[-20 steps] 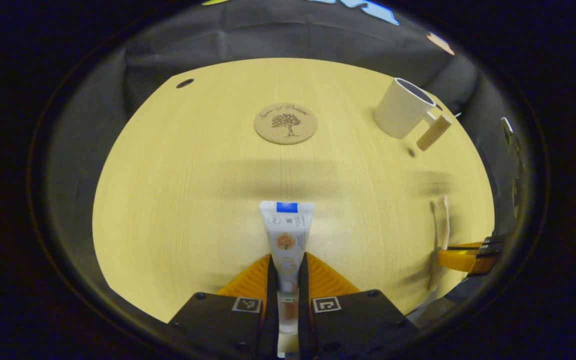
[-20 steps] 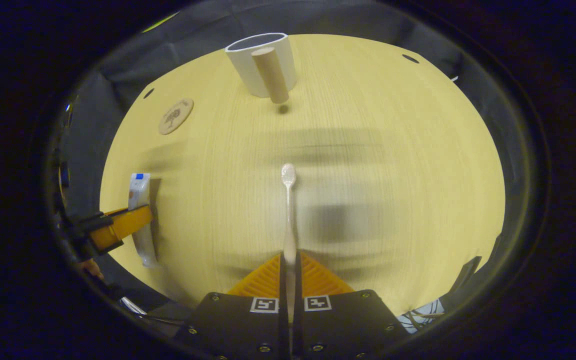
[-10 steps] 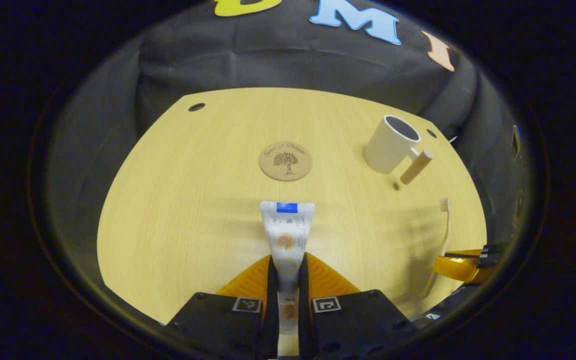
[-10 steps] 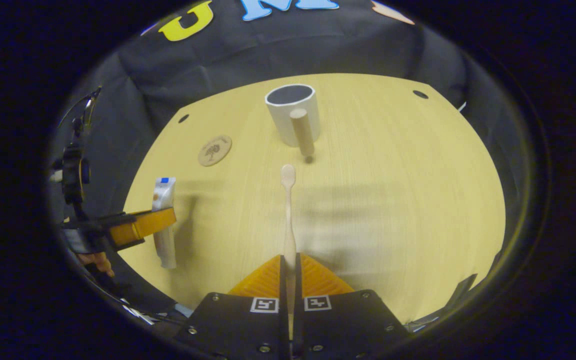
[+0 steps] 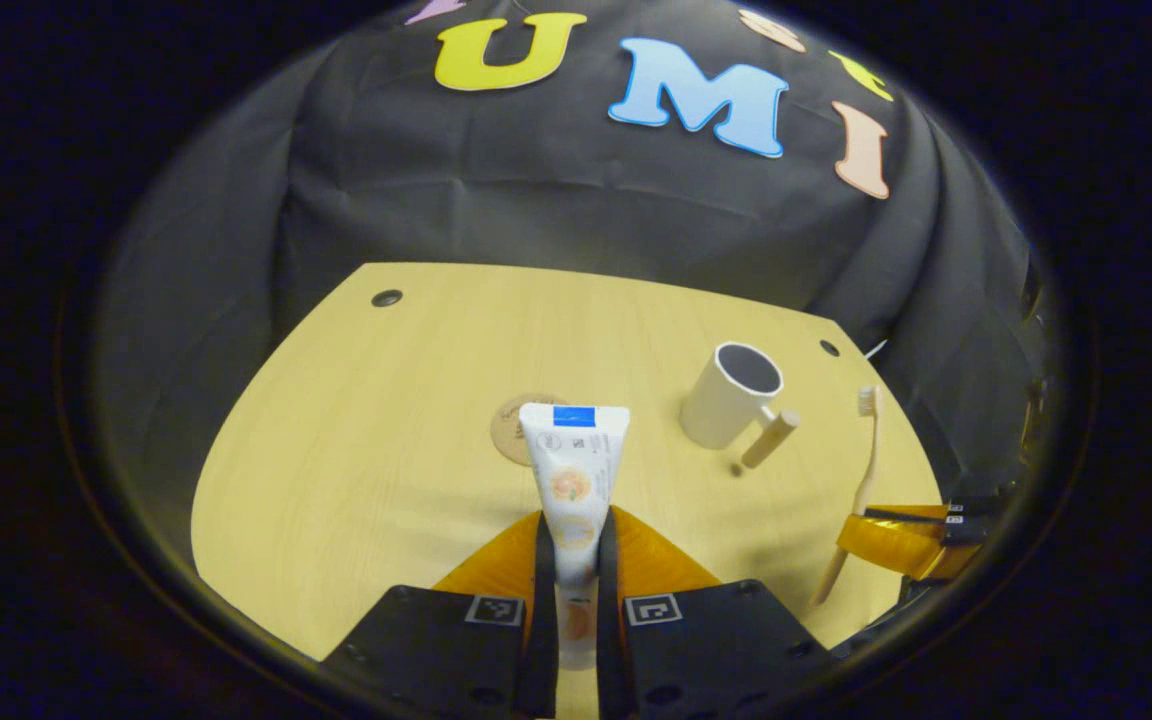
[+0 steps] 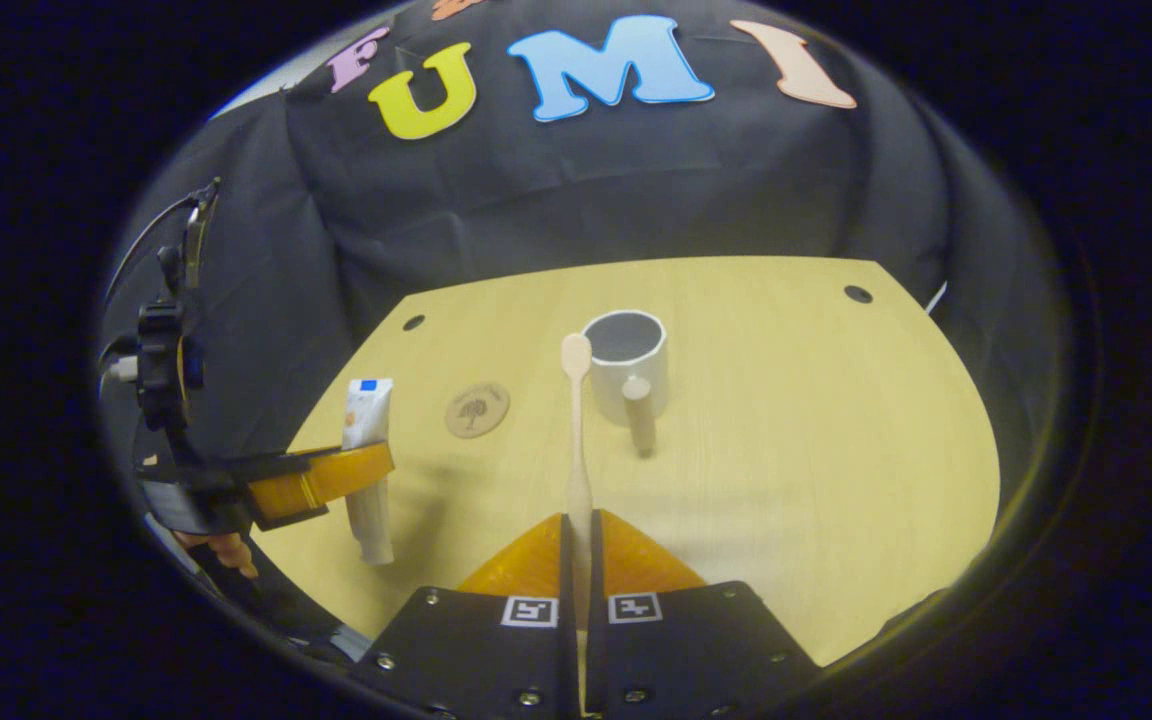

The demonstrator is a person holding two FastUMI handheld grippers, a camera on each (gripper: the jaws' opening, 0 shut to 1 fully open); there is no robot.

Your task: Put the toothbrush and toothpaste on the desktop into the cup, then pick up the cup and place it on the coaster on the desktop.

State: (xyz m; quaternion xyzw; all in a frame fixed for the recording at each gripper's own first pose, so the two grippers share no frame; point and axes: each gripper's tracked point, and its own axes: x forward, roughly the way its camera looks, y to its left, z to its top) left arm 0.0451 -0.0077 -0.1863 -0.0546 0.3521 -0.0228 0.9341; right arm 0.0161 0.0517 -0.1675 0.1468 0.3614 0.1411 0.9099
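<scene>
A pale wooden desktop (image 5: 356, 450) with small dark holes near its far corners stands before the black cloth wall, bearing a white cup (image 6: 626, 365) with a wooden handle and, to its left, a round cork coaster (image 6: 477, 410). In the left gripper view the coaster is half hidden behind the toothpaste (image 5: 572, 480). The left gripper (image 5: 571, 545) pinches the toothpaste between both fingers, held above the desktop, while the right gripper (image 6: 579, 535) grips the toothbrush (image 6: 576, 430) by its handle, head pointing toward the cup
</scene>
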